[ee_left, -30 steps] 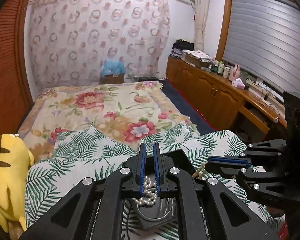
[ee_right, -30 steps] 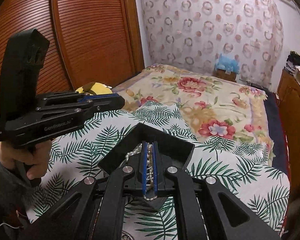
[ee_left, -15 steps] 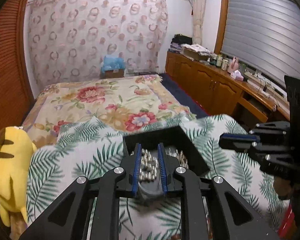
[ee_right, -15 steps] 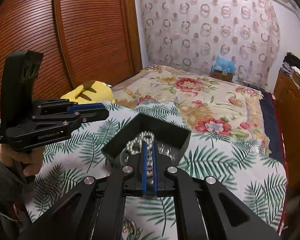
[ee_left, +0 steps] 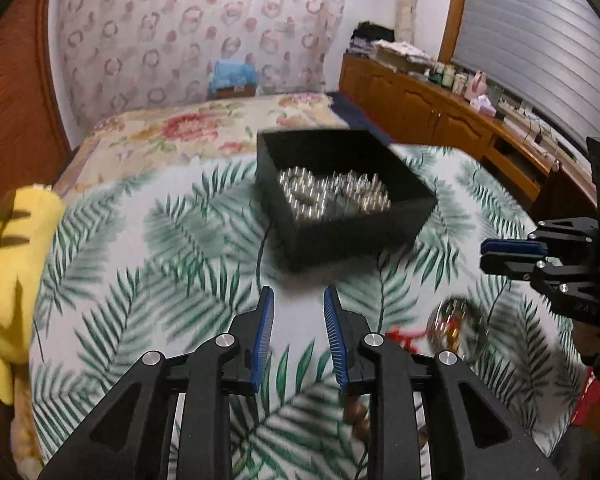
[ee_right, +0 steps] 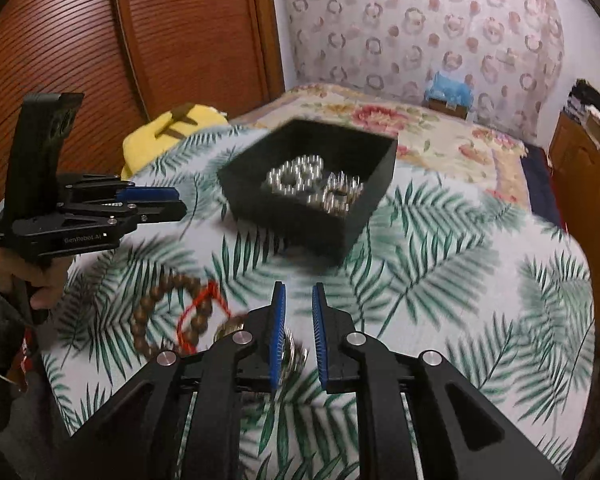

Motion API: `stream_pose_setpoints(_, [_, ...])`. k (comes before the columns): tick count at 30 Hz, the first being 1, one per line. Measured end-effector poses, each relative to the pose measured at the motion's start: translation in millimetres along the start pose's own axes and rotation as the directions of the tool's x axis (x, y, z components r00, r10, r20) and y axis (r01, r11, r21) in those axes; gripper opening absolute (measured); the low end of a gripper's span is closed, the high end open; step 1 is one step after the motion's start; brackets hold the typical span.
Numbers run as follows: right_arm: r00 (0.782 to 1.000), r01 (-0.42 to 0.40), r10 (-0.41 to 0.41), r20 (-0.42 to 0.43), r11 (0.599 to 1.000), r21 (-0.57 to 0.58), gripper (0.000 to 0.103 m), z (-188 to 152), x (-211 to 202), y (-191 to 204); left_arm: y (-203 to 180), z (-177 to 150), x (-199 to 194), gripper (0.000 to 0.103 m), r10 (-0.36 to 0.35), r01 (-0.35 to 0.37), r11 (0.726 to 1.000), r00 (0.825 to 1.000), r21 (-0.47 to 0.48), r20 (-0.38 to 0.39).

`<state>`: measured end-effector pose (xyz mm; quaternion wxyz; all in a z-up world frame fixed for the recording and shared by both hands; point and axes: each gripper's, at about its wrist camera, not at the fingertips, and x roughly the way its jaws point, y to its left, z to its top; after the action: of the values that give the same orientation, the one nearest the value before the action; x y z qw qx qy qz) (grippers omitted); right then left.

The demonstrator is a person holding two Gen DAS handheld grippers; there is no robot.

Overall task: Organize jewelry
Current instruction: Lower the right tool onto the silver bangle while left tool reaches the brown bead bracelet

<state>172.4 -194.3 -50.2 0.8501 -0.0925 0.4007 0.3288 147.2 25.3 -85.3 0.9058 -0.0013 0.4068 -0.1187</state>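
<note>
A black open box (ee_left: pixel 346 200) holds a heap of pearl necklace (ee_left: pixel 332 196) on the palm-leaf cloth; it also shows in the right wrist view (ee_right: pixel 312 196) with the pearls (ee_right: pixel 314 184). My left gripper (ee_left: pixel 298 300) is open and empty, short of the box. My right gripper (ee_right: pixel 299 296) is open and empty, also short of the box. A brown bead bracelet (ee_right: pixel 168 316) and a red cord (ee_right: pixel 198 320) lie left of the right gripper. A shiny round piece (ee_left: pixel 456 328) lies near the right gripper (ee_left: pixel 512 252) in the left wrist view.
A yellow plush toy (ee_left: pixel 12 264) lies at the cloth's left edge. A floral bedspread (ee_left: pixel 204 128) stretches behind the box. Wooden cabinets (ee_left: pixel 432 108) run along the right wall. A wooden slatted door (ee_right: pixel 120 44) stands to the left.
Both grippers have opened, let go of the pearl necklace into the box and pulled back from it. The views are blurred by motion.
</note>
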Motion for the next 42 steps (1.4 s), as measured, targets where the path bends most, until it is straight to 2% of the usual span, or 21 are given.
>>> stream_pose_setpoints(5, [0.999, 0.004, -0.003, -0.034, 1.000, 0.024, 0.015, -17.6, 5.0, 3.1, 2.0, -20.9, 2.5, 0.026, -0.005, 0.005, 1.000, 0.999, -0.016, -0.033])
stream_pose_setpoints(11, [0.997, 0.028, -0.027, -0.076, 0.999, 0.017, 0.015, -29.0, 6.9, 13.3, -8.0, -31.5, -2.8, 0.028, -0.007, 0.007, 1.000, 1.000, 0.007, -0.029])
stream_pose_setpoints(20, [0.992, 0.065, -0.062, -0.110, 0.998, 0.025, 0.015, -37.2, 10.5, 16.9, -15.0, -35.3, -10.2, 0.029, -0.028, 0.028, 1.000, 0.999, 0.012, -0.023])
stream_pose_setpoints(30, [0.979, 0.156, -0.154, -0.135, 0.988, 0.003, 0.015, -37.0, 6.3, 5.0, -8.8, -36.1, -13.2, 0.029, -0.029, 0.029, 1.000, 0.999, -0.002, -0.014])
stream_pose_setpoints(42, [0.970, 0.198, -0.195, -0.145, 0.980, 0.008, 0.015, -42.9, -0.8, -1.2, -12.3, -37.4, -9.6, 0.029, -0.040, 0.040, 0.999, 0.999, 0.005, -0.020])
